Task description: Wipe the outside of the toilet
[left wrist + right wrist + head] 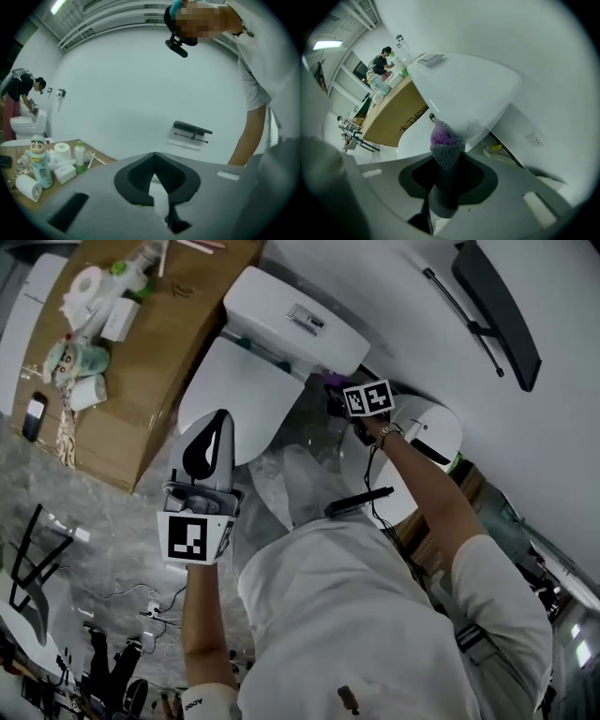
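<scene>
The white toilet shows its tank point(291, 320) and closed lid point(234, 399) in the head view. My right gripper point(349, 401) reaches in beside the tank's right end, and its jaws are mostly hidden there. In the right gripper view, my right gripper point(446, 161) is shut on a grey and purple knitted cloth point(443, 136). The cloth's purple end touches the lower edge of the tank point(464, 89). My left gripper point(216, 423) hovers over the lid's near edge, shut and holding nothing. In the left gripper view, this gripper point(154, 157) points up at the white wall.
A brown cardboard surface point(178, 343) left of the toilet carries toilet rolls, a bottle and small boxes. A round white object point(441, 427) stands right of the toilet. A black shelf point(497, 310) hangs on the wall. Another person point(384, 58) stands far off.
</scene>
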Tool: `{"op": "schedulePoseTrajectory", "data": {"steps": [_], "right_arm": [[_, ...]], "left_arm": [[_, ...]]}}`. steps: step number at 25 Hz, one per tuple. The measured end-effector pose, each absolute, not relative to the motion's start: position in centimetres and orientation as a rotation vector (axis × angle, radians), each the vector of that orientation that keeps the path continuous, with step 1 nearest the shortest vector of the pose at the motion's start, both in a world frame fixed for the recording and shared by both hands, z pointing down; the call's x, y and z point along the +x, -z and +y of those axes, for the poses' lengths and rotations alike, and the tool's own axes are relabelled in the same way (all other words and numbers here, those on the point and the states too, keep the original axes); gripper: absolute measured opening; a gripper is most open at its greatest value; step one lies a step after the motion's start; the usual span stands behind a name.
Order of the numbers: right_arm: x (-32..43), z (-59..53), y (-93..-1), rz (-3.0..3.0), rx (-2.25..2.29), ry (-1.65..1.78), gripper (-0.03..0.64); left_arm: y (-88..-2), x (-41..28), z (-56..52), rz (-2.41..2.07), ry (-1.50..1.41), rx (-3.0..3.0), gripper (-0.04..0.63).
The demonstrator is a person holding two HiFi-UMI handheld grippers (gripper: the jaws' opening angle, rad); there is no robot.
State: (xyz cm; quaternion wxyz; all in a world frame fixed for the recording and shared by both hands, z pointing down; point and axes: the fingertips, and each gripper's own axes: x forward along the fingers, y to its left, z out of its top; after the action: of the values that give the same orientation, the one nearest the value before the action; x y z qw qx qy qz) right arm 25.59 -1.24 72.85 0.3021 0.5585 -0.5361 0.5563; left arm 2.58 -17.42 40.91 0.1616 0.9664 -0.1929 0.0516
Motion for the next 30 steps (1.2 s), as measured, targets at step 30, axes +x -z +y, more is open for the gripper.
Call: {"op": "schedulePoseTrajectory", "data": {"steps": [30], "right_arm": [[17.2, -24.6, -74.5, -1.449, 2.134, -1.636, 0.102]], "left_arm": [[-59.1, -1.8, -25.7, -0.237, -0.055, 2.631, 0.005]]}}
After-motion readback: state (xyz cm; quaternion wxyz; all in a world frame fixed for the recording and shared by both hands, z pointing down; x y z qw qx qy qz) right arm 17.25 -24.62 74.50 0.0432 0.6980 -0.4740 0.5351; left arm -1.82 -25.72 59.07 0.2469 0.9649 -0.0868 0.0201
